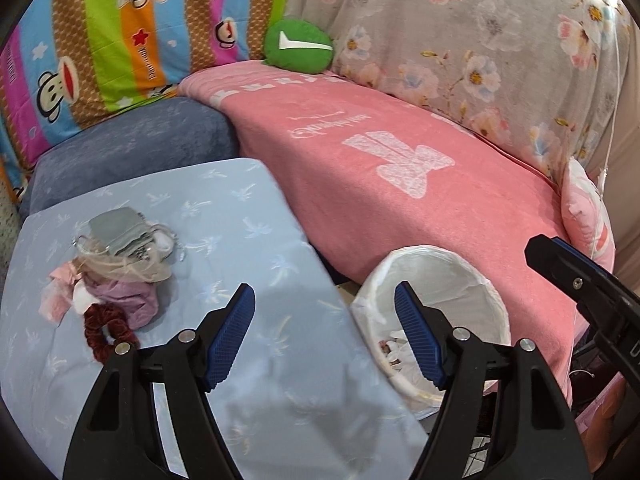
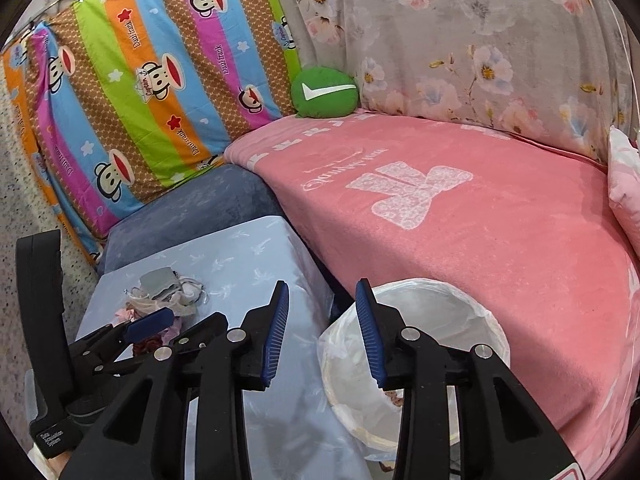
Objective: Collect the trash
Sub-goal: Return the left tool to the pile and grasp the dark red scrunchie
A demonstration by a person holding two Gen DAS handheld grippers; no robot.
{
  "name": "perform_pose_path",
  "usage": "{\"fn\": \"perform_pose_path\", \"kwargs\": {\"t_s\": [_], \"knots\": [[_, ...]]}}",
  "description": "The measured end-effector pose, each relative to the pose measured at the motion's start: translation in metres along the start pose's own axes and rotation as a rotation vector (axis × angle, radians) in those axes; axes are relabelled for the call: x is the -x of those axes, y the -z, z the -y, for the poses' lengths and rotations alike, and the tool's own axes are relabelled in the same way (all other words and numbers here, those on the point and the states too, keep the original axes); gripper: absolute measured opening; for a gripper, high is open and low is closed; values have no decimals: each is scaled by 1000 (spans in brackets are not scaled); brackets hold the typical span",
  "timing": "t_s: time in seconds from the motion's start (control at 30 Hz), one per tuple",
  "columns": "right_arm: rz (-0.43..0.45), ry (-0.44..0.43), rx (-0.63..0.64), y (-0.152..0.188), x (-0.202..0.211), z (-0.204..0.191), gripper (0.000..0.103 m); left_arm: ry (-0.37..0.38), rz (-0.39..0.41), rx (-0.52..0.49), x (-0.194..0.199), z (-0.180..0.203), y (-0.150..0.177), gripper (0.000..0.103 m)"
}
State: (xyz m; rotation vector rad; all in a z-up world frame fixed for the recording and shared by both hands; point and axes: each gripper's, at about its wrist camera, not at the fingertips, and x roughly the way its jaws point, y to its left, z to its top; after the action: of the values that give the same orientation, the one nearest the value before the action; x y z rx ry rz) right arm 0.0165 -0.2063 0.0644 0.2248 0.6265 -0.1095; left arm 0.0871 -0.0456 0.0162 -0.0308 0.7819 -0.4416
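Item: trash pile, a heap of crumpled scraps and a dark red scrunchie, lay at the left of the blue table. Bin, white-lined, stood on the floor between table and pink sofa, some trash already inside.

Left gripper: jaws wide, nothing between them, angled down over the table edge, pile to its left.

Right gripper: jaws partly apart, empty, angled down at the gap between table and bin rim.

Handling, as judged: you did best to swing the left gripper over the pile, straddle one scrap, close fully, then carry it well over the bin before releasing.
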Motion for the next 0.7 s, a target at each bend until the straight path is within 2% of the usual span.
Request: {"fn": "perform_pose_path", "kwargs": {"t_s": [0.47,0.7], "knots": [[-58,-76,53,16,-25,-65,36,-122,-13,119,10,-86,17,69],[-98,-106,74,28,-46,-96,41,-188,-71,209,0,-142,35,69]]}}
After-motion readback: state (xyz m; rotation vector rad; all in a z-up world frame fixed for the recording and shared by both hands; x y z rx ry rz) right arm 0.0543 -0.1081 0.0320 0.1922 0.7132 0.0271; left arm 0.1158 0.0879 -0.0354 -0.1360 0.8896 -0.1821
